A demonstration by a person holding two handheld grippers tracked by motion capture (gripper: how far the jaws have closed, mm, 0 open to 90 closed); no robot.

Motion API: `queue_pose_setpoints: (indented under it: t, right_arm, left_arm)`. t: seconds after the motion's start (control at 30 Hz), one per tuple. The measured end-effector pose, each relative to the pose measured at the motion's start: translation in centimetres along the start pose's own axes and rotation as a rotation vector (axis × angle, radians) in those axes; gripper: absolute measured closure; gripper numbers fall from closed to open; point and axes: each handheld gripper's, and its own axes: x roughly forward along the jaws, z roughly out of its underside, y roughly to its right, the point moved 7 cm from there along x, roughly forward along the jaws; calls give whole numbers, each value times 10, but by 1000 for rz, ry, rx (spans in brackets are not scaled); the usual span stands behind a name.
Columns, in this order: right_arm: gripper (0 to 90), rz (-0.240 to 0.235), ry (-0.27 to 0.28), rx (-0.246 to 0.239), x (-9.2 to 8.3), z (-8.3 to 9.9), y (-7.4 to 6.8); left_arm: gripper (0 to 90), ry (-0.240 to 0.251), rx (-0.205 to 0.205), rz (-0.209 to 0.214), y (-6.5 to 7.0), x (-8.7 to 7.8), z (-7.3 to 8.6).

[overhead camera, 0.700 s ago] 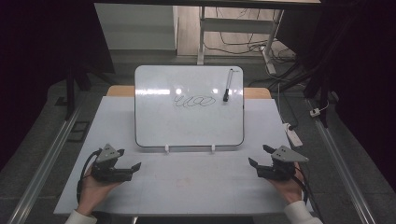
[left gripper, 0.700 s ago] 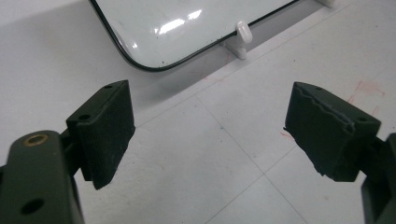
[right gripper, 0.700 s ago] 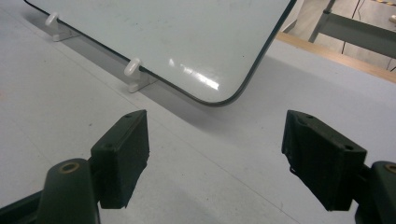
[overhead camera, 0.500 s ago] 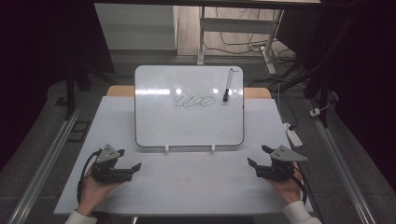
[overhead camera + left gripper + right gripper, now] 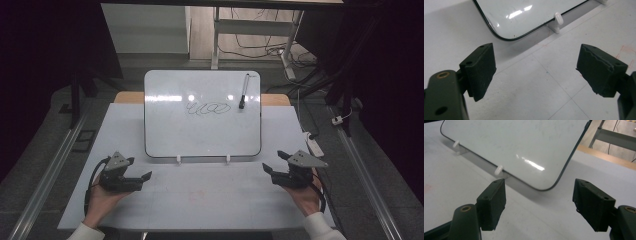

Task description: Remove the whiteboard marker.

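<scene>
While both grippers rest low on the table (image 5: 165, 200), nothing is held. The left gripper (image 5: 145, 176) sits near the front left with jaws spread wide and only bare tabletop between them, as the left gripper view (image 5: 536, 72) confirms. The right gripper (image 5: 266, 169) mirrors it at the front right, jaws likewise released and empty (image 5: 539, 202). Between and beyond them stands the whiteboard (image 5: 200, 135), tilted back on two white clips (image 5: 178, 159), presumably to keep its face within reach. A black scribble (image 5: 207, 108) marks its upper middle. The marker (image 5: 243, 92) clings near the top right corner, well apart from either gripper; the right one looks better placed to fetch it.
</scene>
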Motion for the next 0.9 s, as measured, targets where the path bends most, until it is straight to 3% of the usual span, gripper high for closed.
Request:
queue_pose_setpoints:
  t: [0.1,0.53,0.63,0.7,0.9]
  right_arm:
    - [272,5,10,8,2,-8,1]
    - [302,42,58,32,23,-81,8]
    - [307,50,59,47,29,-91,11]
    - [316,48,60,77,38,-101,15]
    - [335,79,59,92,57,-128,22]
  left_arm:
    - [164,-1,7,-1,1,0,1]
    - [167,-35,23,-9,3,5,5]
    - [167,-37,27,-8,4,6,6]
    - [168,-41,29,-5,5,7,8]
    - [171,-46,33,-7,6,8,10]
